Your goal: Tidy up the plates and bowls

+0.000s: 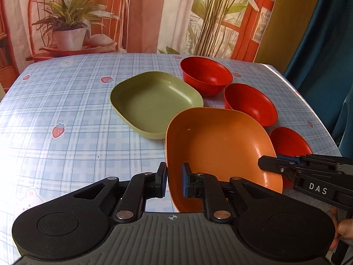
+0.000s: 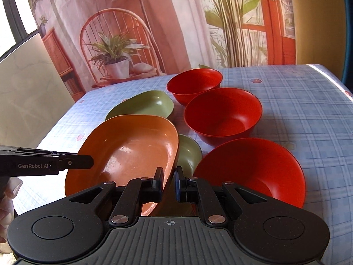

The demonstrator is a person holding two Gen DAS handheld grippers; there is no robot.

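Note:
An orange plate (image 1: 218, 148) (image 2: 128, 152) is held tilted above the table. My left gripper (image 1: 174, 180) is shut on its near left rim. My right gripper (image 2: 169, 184) is shut on its right rim; it also shows in the left wrist view (image 1: 275, 165). A green plate (image 1: 154, 101) (image 2: 145, 105) lies flat behind it. A second green plate (image 2: 188, 154) shows under the orange plate's right edge. Three red bowls stand in a row on the right: far (image 1: 206, 75) (image 2: 194, 85), middle (image 1: 251, 103) (image 2: 222, 112), near (image 1: 289, 143) (image 2: 253, 167).
The table wears a blue plaid cloth with strawberries (image 1: 66, 114). Its right edge (image 1: 320, 114) borders a teal curtain. A printed backdrop hangs behind the far edge. A pale board (image 2: 28, 84) stands to the left of the table.

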